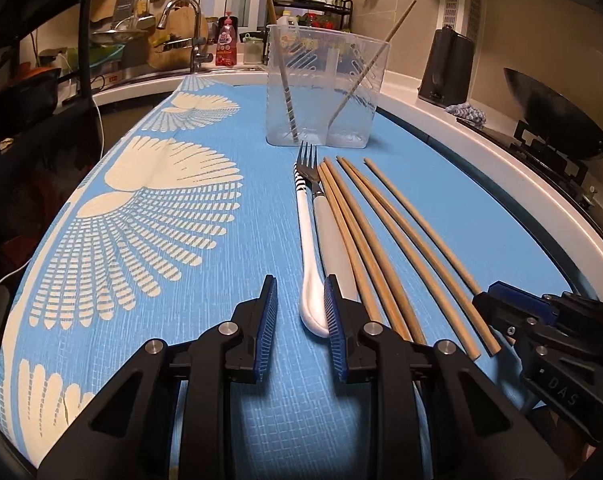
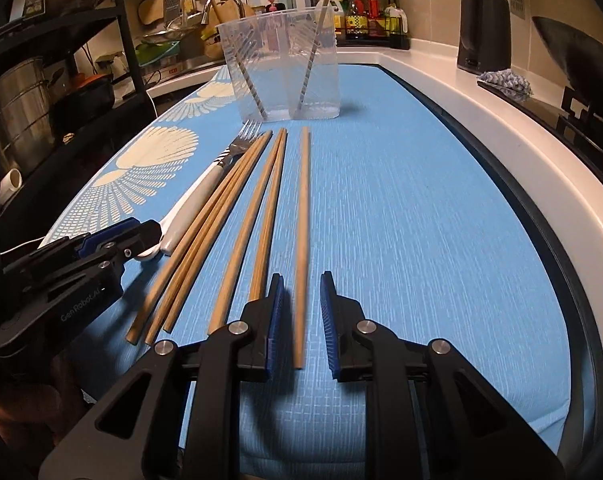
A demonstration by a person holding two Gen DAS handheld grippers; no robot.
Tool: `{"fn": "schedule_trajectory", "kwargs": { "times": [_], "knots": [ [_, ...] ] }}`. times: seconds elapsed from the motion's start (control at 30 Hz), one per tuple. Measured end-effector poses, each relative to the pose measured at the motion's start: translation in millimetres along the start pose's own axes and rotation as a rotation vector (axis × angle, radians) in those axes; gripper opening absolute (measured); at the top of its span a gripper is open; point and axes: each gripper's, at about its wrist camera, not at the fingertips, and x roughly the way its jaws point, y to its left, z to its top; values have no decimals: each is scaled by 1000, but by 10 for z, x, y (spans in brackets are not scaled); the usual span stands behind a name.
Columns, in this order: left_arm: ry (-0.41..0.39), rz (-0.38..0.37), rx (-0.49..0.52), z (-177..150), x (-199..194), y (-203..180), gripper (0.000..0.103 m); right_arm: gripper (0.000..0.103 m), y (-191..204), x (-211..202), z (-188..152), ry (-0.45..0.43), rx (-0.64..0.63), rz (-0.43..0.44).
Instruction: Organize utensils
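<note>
Right claw [image 2: 301,284] straddling lone chopstick [image 2: 303,216]; paired chopsticks [image 2: 261,216] beside

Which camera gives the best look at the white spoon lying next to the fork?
The left wrist view. There the white spoon shows whole, from striped handle end to bowl, lying beside the fork. In the right wrist view the spoon is partly hidden: the left gripper covers most of its bowl.
</note>
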Motion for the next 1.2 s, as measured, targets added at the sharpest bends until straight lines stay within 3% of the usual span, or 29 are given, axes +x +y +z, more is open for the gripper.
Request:
{"fn": "schedule_trajectory", "kwargs": {
  "times": [0.47, 0.63, 0.97, 1.2],
  "knots": [
    [7, 14, -4, -34, 3, -6, 16, 19, 1, -4, -10, -9, -2, -18],
    [5, 58, -8, -18, -18, 66, 12, 6, -54, -8, -1, -5, 17, -41],
    [-12, 150, 17, -1, -78, 167, 10, 6, -259, -36, 13, -2, 62, -104],
    [-5, 147, 23, -12, -70, 171, 11, 7, -271, -37, 7, -5, 68, -97]
  ]
}}
